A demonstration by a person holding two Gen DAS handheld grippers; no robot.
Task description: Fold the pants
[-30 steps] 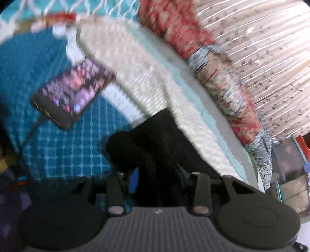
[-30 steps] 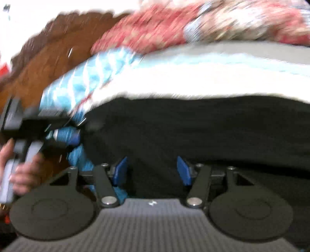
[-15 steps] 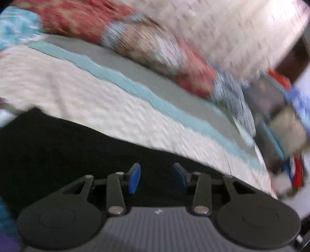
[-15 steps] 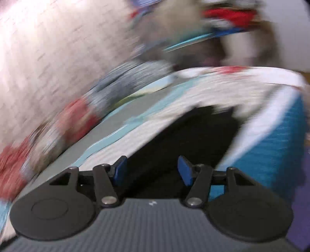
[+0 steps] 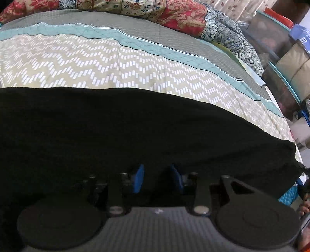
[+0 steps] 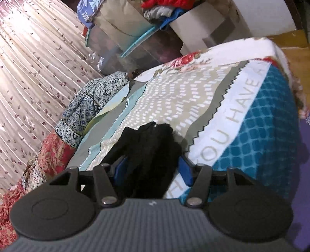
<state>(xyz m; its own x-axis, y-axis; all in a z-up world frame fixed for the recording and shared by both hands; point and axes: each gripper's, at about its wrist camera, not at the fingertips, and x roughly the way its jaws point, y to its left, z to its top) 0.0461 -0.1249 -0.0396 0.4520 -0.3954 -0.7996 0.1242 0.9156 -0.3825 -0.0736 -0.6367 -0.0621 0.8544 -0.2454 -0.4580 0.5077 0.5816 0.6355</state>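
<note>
The black pants [image 5: 135, 131] lie spread in a long, flat band across the bed [image 5: 96, 64], over its cream zigzag-patterned cover, with their far edge running roughly parallel to the teal stripe [image 5: 155, 44] nearer the bed's far side. In the right wrist view the pants [image 6: 153, 147] show end-on as a bunched dark mass near the bed's near edge, beside the white lettered band [image 6: 232, 116] and the blue checked part of the cover [image 6: 261, 126].

The left gripper [image 5: 158, 179] sits low over the black cloth with its blue pads a narrow gap apart; its jaws have just been closing, and whether cloth is pinched between them cannot be told against the dark fabric. The right gripper [image 6: 153, 170] stands at a middling width, its jaws also just closing, with a thick fold of pants between the pads; the left pad meets the cloth, the right looks just clear of it.

A floral quilt [image 5: 174, 13] lies heaped along the bed's far edge, a patterned curtain [image 6: 29, 67] behind it, storage boxes [image 6: 135, 38] past the bed's end.
</note>
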